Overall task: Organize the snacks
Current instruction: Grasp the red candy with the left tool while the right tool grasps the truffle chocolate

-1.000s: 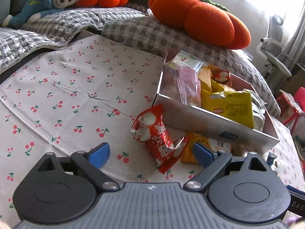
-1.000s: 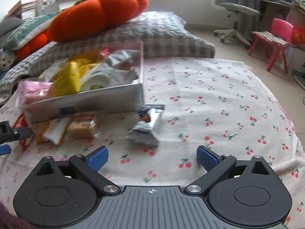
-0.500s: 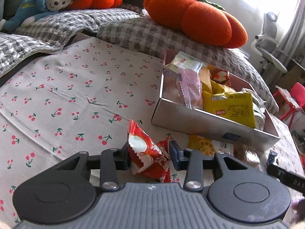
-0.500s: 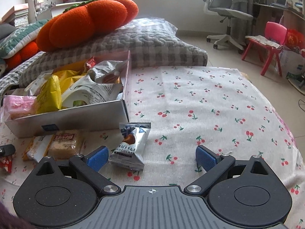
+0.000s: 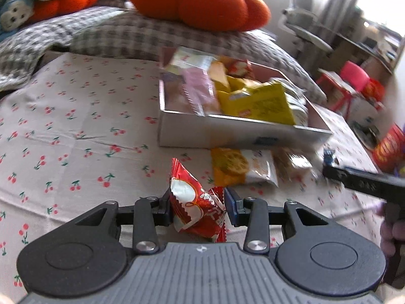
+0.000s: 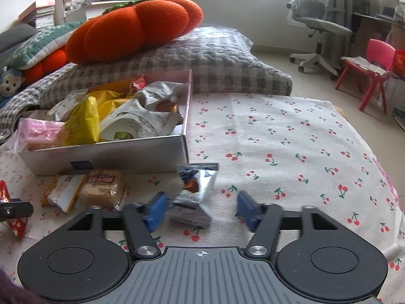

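jaws of the left gripper [image 5: 198, 207] pinch the red snack packet [image 5: 196, 212]; the right gripper [image 6: 200, 210] is closing around a silver packet [image 6: 195, 195], not yet pressing it.

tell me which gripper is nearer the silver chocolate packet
Right. The right gripper has the silver chocolate packet between its closing pads. The left gripper is off to the side, shut on the red snack packet.

Red-and-white snack packet [image 5: 196, 209], blue pads [image 6: 155, 211], silver-and-blue truffle wrapper [image 6: 195, 195], yellow bag [image 5: 260, 102] in the silver box [image 6: 106, 155], white cloth [image 6: 291, 139] dotted with red cherries.
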Motion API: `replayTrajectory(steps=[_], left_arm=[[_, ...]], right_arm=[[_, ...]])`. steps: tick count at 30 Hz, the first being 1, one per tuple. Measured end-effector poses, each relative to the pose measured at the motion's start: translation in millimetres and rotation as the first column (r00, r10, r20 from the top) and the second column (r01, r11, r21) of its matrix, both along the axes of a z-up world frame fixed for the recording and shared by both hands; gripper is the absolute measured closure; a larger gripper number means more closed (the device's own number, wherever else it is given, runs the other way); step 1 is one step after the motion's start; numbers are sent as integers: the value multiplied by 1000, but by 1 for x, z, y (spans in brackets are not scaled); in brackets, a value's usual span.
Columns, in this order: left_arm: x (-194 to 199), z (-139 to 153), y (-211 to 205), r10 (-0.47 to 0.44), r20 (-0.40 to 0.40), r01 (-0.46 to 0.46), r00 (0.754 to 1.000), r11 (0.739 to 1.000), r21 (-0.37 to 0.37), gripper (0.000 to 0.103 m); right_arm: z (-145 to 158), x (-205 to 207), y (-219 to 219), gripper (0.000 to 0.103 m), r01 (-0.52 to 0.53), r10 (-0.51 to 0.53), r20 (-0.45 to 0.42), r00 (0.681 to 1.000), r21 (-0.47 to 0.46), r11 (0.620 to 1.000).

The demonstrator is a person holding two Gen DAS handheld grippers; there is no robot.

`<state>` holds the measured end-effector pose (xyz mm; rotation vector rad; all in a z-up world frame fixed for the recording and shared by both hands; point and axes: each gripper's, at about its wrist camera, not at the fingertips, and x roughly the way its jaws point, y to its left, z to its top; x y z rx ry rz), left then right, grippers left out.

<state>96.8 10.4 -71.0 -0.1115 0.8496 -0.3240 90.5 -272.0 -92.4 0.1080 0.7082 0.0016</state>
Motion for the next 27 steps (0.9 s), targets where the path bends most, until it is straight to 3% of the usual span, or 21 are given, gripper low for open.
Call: replayTrajectory(steps=[2, 3, 7, 11, 21, 25, 27], left_arm=[[-1, 0, -2, -9, 4, 9, 1000, 1000, 7, 66], [-1, 0, -2, -5, 5, 5, 1000, 1000, 7, 65], [-2, 2, 0, 36, -10, -36, 999, 999, -12, 45], [-3, 3, 6, 90, -49, -92, 995, 994, -55, 44], [-12, 3, 10, 151, -109, -166, 983, 976, -145, 54], [-13, 2, 7, 159, -107, -172, 982, 977, -126, 69], [-13, 2, 7, 163, -107, -176, 981, 977, -123, 70]], right_arm=[[1, 0, 2, 67, -19, 19, 0, 1000, -9, 1000], [1, 0, 2, 69, -26, 26, 0, 1000, -13, 1000], [2, -2, 3, 69, -43, 43, 1, 999, -8, 999], [5, -6, 3, 69, -59, 59, 2, 998, 6, 998], [6, -19, 18, 68, -116, 117, -31, 993, 31, 993], [5, -23, 25, 57, -135, 135, -31, 990, 23, 991], [5, -22, 26, 50, -133, 133, -32, 991, 23, 991]])
